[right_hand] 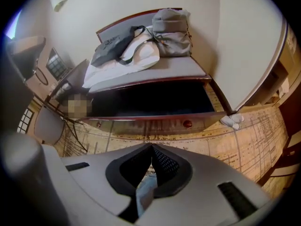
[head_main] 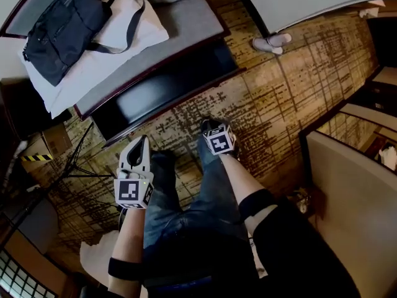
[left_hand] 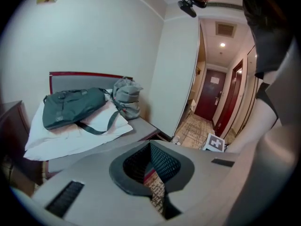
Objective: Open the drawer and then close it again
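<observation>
With the left gripper (head_main: 142, 141) and right gripper (head_main: 209, 126) both clamped together on nothing, the wooden drawer (right_hand: 141, 125) stands pulled out ahead of the right one, probably stiff and weighty (a guess), best taken by its 2 round knobs (right_hand: 187, 123).

1. Carpet (head_main: 279, 92): tan-gold, crossed by broken dark brown lines in a loose grid.
2. Drawer (head_main: 161, 92), far left: black inside, with a reddish-brown wooden front and a round dark red knob (right_hand: 187, 124).
3. Shoulder bag (head_main: 62, 23), far left: dark grey-green with a dark strap.
4. Cloth (head_main: 133, 33) under the bag: white.
5. Sack (right_hand: 171, 27) beside the bag: pale grey.
6. Left gripper (head_main: 144, 140) and right gripper (head_main: 209, 126): pale grey shells, each with a cube of black-and-white square markers.
7. Jeans (head_main: 186, 210), near: blue denim.
8. Slippers (head_main: 272, 42), far right: white.
9. Wall (left_hand: 94, 32): off-white.
10. Hallway door (left_hand: 207, 95): dark red.
</observation>
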`<state>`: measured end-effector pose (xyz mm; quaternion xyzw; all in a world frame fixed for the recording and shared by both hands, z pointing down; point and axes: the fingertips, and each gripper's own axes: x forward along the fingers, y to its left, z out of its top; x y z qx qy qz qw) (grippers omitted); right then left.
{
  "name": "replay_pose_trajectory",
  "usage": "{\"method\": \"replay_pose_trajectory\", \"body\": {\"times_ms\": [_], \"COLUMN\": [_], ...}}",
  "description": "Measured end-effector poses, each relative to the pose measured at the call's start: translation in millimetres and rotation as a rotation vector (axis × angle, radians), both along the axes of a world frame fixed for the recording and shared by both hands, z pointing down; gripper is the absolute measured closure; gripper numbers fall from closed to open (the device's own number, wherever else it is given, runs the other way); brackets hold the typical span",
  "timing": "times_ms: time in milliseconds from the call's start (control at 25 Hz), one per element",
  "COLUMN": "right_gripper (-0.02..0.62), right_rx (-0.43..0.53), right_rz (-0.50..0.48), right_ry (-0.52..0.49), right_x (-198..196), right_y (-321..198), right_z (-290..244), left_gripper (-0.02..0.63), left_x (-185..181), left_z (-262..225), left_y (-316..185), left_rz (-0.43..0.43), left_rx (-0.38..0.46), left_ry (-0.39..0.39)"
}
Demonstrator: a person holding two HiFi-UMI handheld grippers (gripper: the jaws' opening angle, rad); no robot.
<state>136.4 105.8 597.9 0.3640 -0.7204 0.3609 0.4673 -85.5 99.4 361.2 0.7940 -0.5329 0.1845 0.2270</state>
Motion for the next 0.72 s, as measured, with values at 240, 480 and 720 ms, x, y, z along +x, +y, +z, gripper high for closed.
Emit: {"method": "replay_pose_trajectory", "body": {"times_ms": [240, 480, 720], "right_gripper": [0.592, 0.592, 0.592], "right_rx": [-0.084, -0.117, -0.086], "right_rz": [0.012, 0.018, -0.03], "right_ry": [0.008, -0.003, 0.001], "right_x": [1, -10, -22], "right_y": [7, 3, -12], "right_z": [92, 170, 224], "left_gripper": [0.603, 0.603, 0.603], "left_x": [34, 55, 40], "left_z": [60, 109, 163], "left_y": [-21, -38, -45], "left_rz": [0.013, -0.02, -0.058], "left_rx": [0.006, -0.006, -0.02], "left_ry": [-0.005, 0.082, 0.074]}}
